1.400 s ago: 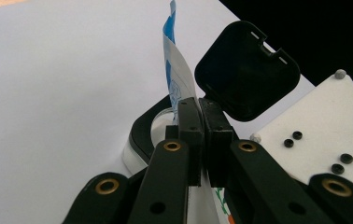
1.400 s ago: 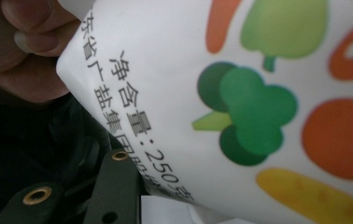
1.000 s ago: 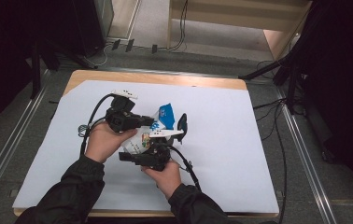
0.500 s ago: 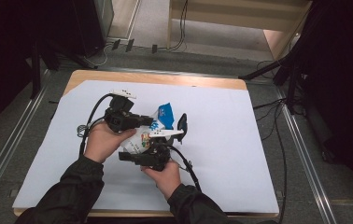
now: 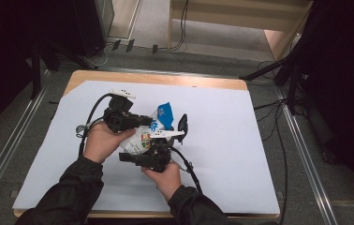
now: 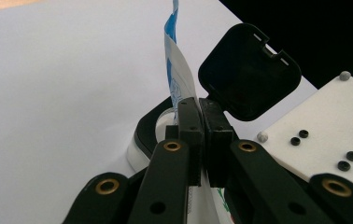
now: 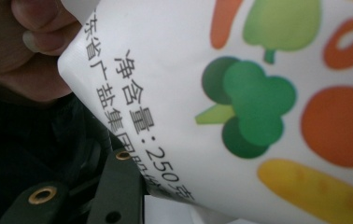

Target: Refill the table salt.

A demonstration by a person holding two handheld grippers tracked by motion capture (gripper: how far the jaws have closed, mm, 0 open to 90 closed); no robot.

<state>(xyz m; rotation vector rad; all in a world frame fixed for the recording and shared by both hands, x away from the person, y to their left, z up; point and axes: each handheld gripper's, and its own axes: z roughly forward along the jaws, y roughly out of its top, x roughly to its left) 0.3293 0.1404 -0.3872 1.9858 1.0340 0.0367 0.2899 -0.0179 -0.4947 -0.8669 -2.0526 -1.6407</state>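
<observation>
left gripper view: the left gripper (image 6: 198, 140) has its jaws pinched on the pouch (image 6: 177, 88) top edge. the right gripper (image 5: 152, 151) jaws hold the pouch's printed body; contents hidden.

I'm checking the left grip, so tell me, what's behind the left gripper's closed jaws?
Behind the left gripper, shut on the white and blue bag, stands an open black flip lid over a white-rimmed opening. The jaws cover the opening's inside. Beyond lies the white table cover.

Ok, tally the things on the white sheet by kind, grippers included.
grippers: 2, left gripper and right gripper
printed pouch: 1
container with open black lid: 1
total: 4
</observation>
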